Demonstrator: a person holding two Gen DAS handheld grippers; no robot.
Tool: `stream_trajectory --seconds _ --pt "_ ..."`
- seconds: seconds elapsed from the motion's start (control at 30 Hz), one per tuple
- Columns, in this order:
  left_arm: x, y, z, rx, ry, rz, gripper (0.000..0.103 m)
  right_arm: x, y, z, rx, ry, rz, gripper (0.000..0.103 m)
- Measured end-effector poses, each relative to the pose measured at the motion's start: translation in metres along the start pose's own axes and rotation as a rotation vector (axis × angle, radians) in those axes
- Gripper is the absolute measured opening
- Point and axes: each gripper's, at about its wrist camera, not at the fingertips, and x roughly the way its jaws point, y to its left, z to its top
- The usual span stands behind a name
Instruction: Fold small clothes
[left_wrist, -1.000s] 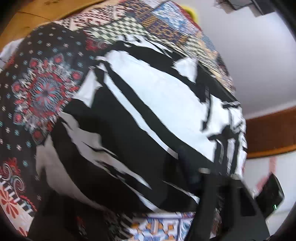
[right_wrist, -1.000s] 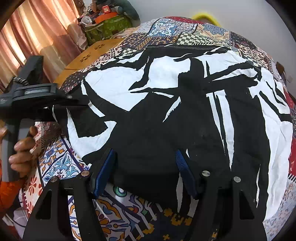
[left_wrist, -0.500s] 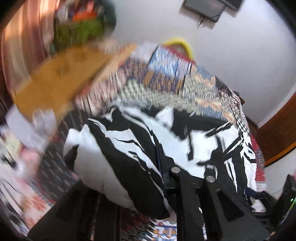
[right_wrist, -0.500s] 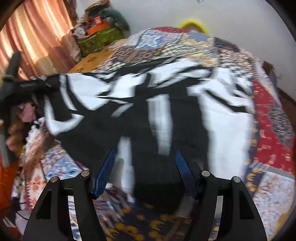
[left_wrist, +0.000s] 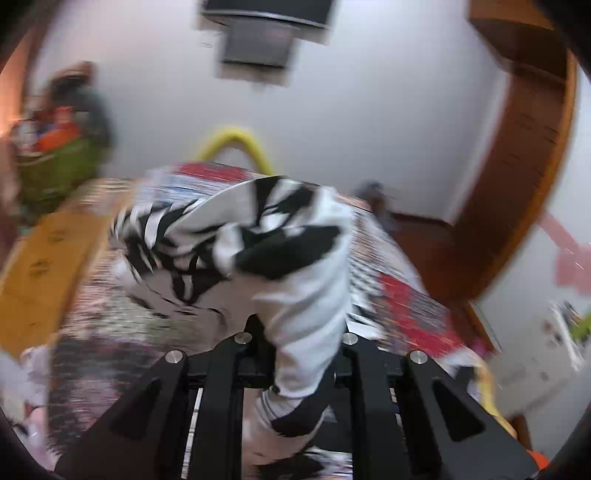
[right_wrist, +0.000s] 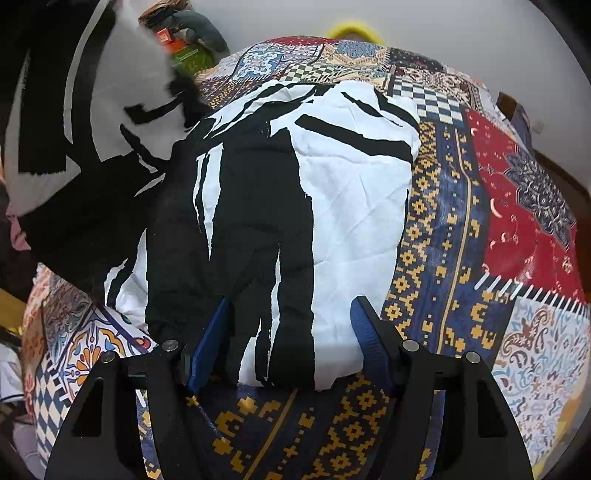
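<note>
Pinching a bunched fold of the black-and-white garment, my left gripper has its jaws pressed nearly together on the cloth. That view is smeared with blur. From the pinch the fabric rises away from me as a twisted rope, then spreads out over the patchwork bed cover.

My right gripper hangs low over the garment's near end, its jaws spread wide, the blue pads standing on either side of the hem. I cannot tell whether they touch the fabric.

Seen from the right wrist, the garment lies on the bed cover with its long axis running straight away from me, near hem at the jaws, far end toward the checked patches. Bold black stripes follow that same line. Its left part is lifted off the bed and hangs as a tall dark-and-white sheet at the upper left of that view.

Beyond the bed, a yellow hoop shows against a pale wall.
</note>
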Motion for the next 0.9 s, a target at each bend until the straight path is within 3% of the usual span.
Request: stream_trajectory --seconds 0.07,0.17,0.27,0.37,0.53,0.67,0.8,0.9 --pt "0.019 -0.021 -0.008 0.019 0.063 -0.079 0.013 0.001 -0.001 0.001 0.006 -0.002 0.009 0.064" --pt "0.052 -0.041 -0.029 0.033 0.173 -0.138 0.013 0.001 -0.002 0.000 0.022 0.006 0.007 0.064" --pt "0.080 -0.049 -0.053 0.028 0.281 -0.200 0.013 0.001 -0.003 0.000 0.033 0.008 0.017 0.064" --pt "0.094 -0.045 -0.066 0.001 0.334 -0.233 0.009 0.002 -0.008 -0.001 0.064 0.006 0.049 0.064" --pt "0.091 -0.035 -0.071 -0.022 0.345 -0.237 0.009 -0.003 -0.013 0.001 0.094 -0.009 0.078 0.064" --pt "0.080 -0.043 -0.067 0.037 0.312 -0.191 0.012 -0.013 -0.015 -0.001 0.126 -0.032 0.072 0.064" --pt "0.060 -0.051 -0.062 0.076 0.261 -0.183 0.052 -0.032 -0.020 0.002 0.138 -0.067 0.052 0.064" --pt "0.041 -0.050 -0.056 0.087 0.200 -0.168 0.062 -0.047 -0.021 0.005 0.139 -0.099 0.021 0.064"
